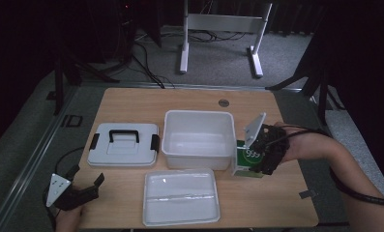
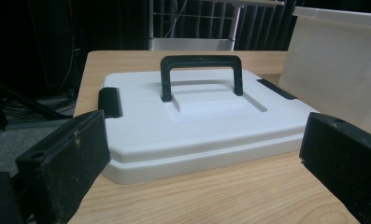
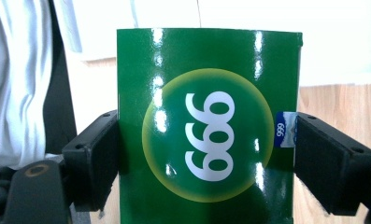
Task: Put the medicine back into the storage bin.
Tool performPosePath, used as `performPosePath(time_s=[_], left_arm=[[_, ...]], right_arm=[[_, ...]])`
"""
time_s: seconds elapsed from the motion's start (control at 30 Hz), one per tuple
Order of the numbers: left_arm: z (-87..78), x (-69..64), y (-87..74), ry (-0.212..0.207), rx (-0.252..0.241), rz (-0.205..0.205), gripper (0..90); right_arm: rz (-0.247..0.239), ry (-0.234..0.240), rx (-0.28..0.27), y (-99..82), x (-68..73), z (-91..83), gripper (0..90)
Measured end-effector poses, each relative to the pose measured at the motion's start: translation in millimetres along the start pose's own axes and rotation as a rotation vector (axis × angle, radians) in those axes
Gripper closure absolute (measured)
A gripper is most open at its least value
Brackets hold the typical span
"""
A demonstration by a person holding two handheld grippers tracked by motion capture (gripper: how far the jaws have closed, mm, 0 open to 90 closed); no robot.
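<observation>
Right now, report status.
Right tongs shut on green box beside open bin. Left tongs open, facing lid. Nothing blocking.

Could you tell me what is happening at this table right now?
A person works with a gripper in each hand. The right gripper has its fingers closed on a green box marked 999, right beside the open white bin. The left gripper waits open near the table's front edge, facing the white lid with the black handle. A clear tray lies in front of the bin.
</observation>
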State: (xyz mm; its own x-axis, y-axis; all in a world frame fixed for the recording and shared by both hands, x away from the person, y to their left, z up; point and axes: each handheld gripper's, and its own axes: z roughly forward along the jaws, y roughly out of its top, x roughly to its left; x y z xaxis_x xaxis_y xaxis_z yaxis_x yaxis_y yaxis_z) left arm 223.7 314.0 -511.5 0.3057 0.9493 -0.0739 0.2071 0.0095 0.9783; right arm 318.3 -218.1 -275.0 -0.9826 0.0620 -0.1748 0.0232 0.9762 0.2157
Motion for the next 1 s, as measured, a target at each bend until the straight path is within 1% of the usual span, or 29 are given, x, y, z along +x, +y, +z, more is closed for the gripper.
performPosePath(time_s=[0.03,0.13,0.2,0.3,0.5,0.57,0.63,0.73,0.83,1.0], left_arm=[[0.1,0.1,0.0,-0.001,0.001,0.0,1.4],[-0.1,0.1,0.0,-0.001,-0.001,-0.001,1.4],[-0.1,-0.1,0.0,0.0,0.0,0.001,1.4],[0.0,0.1,0.0,-0.001,0.0,-0.001,1.4],[0.0,0.2,0.0,-0.001,0.0,-0.002,1.4],[-0.1,0.2,0.0,-0.001,0.0,-0.001,1.4],[-0.1,0.2,0.0,-0.003,-0.001,-0.002,1.4],[-0.2,0.4,-0.1,-0.004,-0.001,-0.004,1.4],[-0.2,-0.1,-0.1,-0.004,-0.001,0.004,1.4],[-0.2,0.1,-0.1,-0.004,-0.003,-0.001,1.4]], right_arm=[[-0.006,0.002,-0.007,2.3,-0.2,-1.6,15.7],[-0.025,-0.02,-0.018,12.8,-3.5,-7.7,15.7],[-0.027,-0.024,-0.024,17.6,-6.9,-10.5,15.7],[-0.032,-0.032,-0.031,25.7,-15.1,-12.6,15.7],[-0.028,-0.046,-0.025,42.6,-34.5,-10.9,15.7],[-0.03,-0.055,-0.031,49.3,-40.0,-9.2,15.7],[-0.032,-0.052,-0.035,57.0,-46.0,-5.3,15.7],[-0.029,-0.046,-0.029,66.7,-54.4,1.6,15.7],[-0.029,-0.047,-0.023,74.7,-61.9,8.3,15.7],[-0.031,-0.048,-0.015,88.4,-74.2,22.7,15.6]])
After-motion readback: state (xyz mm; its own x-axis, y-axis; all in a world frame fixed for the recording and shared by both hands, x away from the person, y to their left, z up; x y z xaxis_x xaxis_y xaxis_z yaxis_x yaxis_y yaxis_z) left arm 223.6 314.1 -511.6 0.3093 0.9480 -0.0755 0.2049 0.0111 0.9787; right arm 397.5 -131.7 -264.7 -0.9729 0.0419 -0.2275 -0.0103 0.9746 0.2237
